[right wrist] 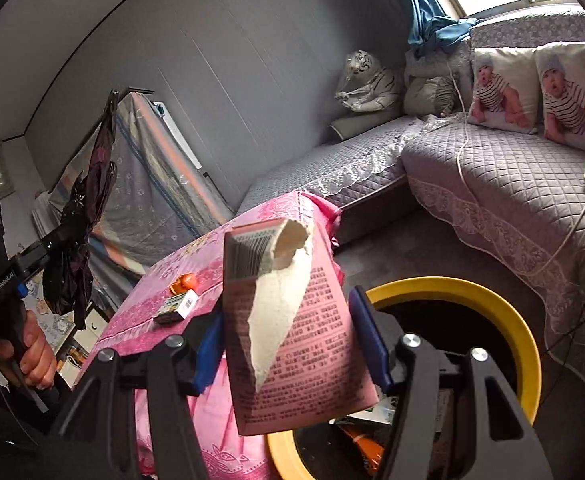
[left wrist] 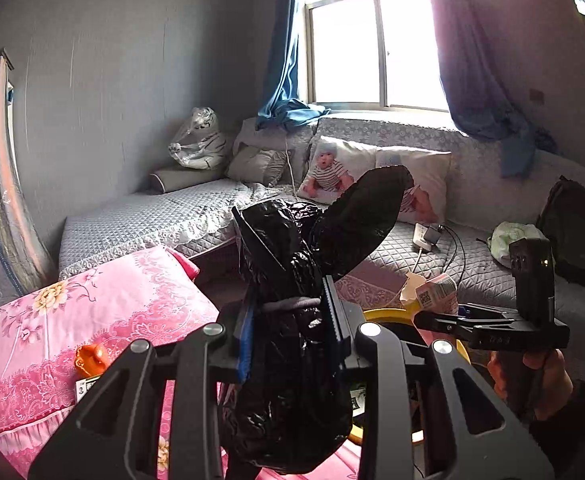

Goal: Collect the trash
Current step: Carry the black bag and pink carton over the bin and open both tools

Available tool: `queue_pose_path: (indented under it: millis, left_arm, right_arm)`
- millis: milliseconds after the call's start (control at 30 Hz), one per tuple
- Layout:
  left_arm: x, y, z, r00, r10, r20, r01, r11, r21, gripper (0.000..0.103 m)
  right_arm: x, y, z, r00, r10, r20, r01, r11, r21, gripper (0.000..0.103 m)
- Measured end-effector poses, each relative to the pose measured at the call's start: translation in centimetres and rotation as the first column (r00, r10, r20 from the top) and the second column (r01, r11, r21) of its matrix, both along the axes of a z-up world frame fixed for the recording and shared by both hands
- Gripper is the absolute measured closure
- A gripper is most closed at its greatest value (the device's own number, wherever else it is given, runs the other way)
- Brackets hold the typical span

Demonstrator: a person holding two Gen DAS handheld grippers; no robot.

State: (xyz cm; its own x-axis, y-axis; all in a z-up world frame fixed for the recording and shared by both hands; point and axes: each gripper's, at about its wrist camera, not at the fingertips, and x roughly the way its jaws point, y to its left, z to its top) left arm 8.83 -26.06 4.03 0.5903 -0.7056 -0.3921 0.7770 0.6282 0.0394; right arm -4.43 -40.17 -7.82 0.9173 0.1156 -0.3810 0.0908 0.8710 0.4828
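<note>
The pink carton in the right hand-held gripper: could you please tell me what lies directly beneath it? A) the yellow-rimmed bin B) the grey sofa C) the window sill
A: the torn pink carton, clamped in the right hand-held gripper, hangs beside the pink-covered table over the yellow-rimmed bin.

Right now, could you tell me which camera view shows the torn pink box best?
The right wrist view: the torn pink box fills the frame between the right gripper's fingers. The left wrist view shows only its torn top.
</note>
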Motion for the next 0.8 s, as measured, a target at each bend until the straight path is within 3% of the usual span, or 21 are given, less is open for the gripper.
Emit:
queue_pose_path:
  millis: [300,533,800]
  left_arm:
    - [0.0,-4.0,-1.8,0.999,-0.044,-0.025,0.045,0.999,0.030,0.075]
    - [1.3,-7.8,-5.1,0.995,-0.066,-0.080,0.073,0.994,0.086,0.075]
    - [4.2,-11.1,-9.0,0.977,-0.067,-0.204,0.095,0.987,0.133,0.075]
  right_arm:
    - [-1.5,-0.8,-2.0,0.994,-0.099,-0.042,0.098,0.995,-0.027,0.046]
    - [-0.9,-0.8,-4.0,0.988,-0.116,-0.103,0.113,0.993,-0.035,0.045]
    - [0.3,-1.1,-5.9,0.967,-0.155,-0.203,0.151,0.988,-0.037,0.044]
